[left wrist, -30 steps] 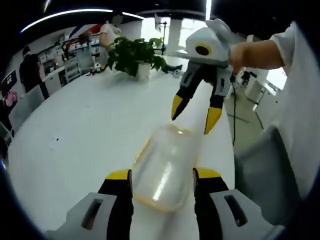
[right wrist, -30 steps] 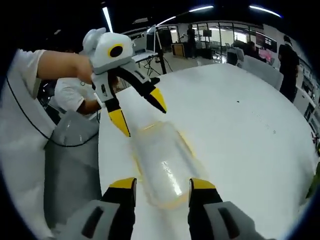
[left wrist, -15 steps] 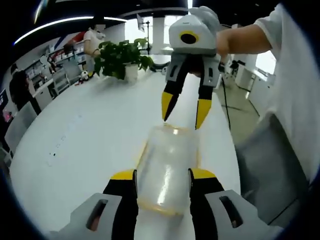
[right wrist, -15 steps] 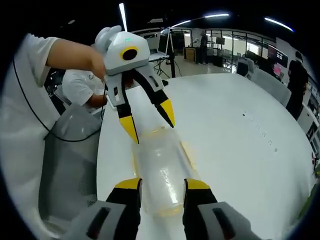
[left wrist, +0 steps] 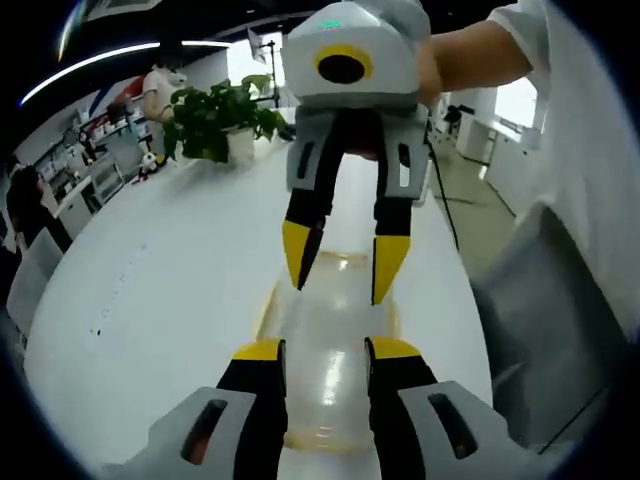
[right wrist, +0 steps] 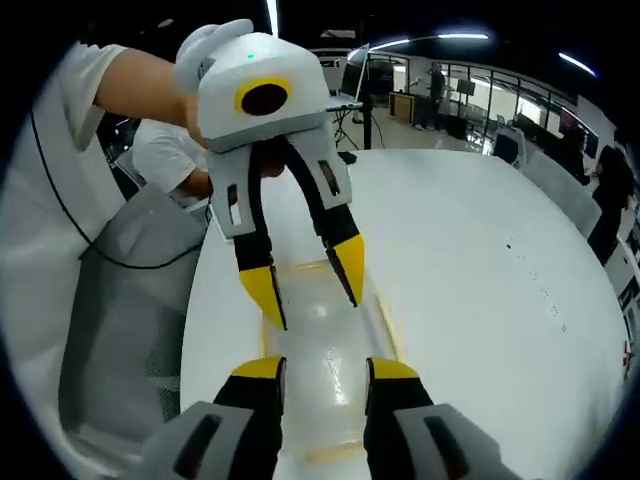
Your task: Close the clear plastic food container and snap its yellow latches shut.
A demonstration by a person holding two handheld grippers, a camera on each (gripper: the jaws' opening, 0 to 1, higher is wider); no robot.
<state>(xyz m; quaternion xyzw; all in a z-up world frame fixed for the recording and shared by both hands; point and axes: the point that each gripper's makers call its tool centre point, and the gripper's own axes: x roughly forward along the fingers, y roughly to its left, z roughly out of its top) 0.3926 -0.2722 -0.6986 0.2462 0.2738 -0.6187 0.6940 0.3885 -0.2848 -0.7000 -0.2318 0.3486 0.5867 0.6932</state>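
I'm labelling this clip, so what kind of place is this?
Probably an open-plan office or lab: a large white table with a potted plant, shelving along the far wall, and people standing among desks and monitors.

Both views are bright and evenly lit from above. Ceiling strip lights (right wrist: 455,37) show as curved white streaks near the top edges, and a window (left wrist: 516,100) in the left gripper view is blown out to plain white. The white table (left wrist: 170,270) reflects the light strongly; a glare patch sits on the clear container (right wrist: 322,370) between the jaws, washing out its edges. Shadows are faint and soft. Fisheye distortion bends the table rim and the room toward the edges. The near gripper (right wrist: 305,280) is sharp, while distant people and the plant (left wrist: 215,120) look soft and slightly smeared
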